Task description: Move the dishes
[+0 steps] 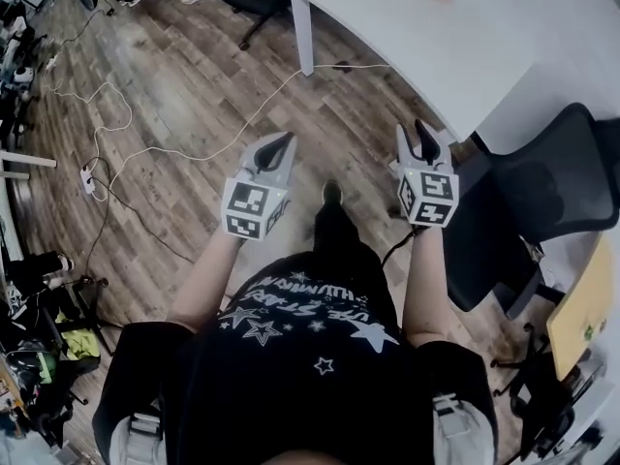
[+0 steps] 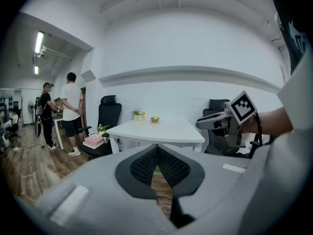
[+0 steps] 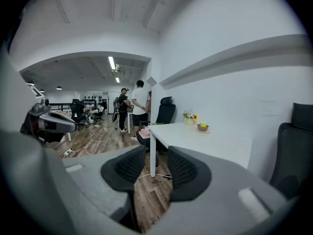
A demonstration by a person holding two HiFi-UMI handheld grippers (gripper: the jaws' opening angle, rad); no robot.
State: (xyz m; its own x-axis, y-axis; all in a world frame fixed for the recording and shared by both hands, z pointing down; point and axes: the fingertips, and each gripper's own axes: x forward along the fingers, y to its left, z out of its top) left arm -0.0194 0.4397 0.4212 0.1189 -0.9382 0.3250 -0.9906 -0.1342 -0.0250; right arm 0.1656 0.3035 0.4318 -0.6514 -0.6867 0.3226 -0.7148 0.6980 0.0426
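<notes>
We find the left gripper [image 2: 157, 151] clenched empty and the right gripper [image 3: 156, 156] released empty, and we judge the small dish [image 3: 202, 127] near the far edge of the table [image 3: 220, 145] to be light, stiff and breakable, best pinched at its rim.

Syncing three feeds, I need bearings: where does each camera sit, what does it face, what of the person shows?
Head view: on the person's head, facing steeply down at wooden floor; shirt, both arms, left gripper, right gripper show.
Left gripper view: on that gripper, along shut jaws toward the white table; right forearm shows.
Right gripper view: on that gripper, along open jaws toward the same table; the left gripper shows.
Shared: both gripper views see the table's bowl.
</notes>
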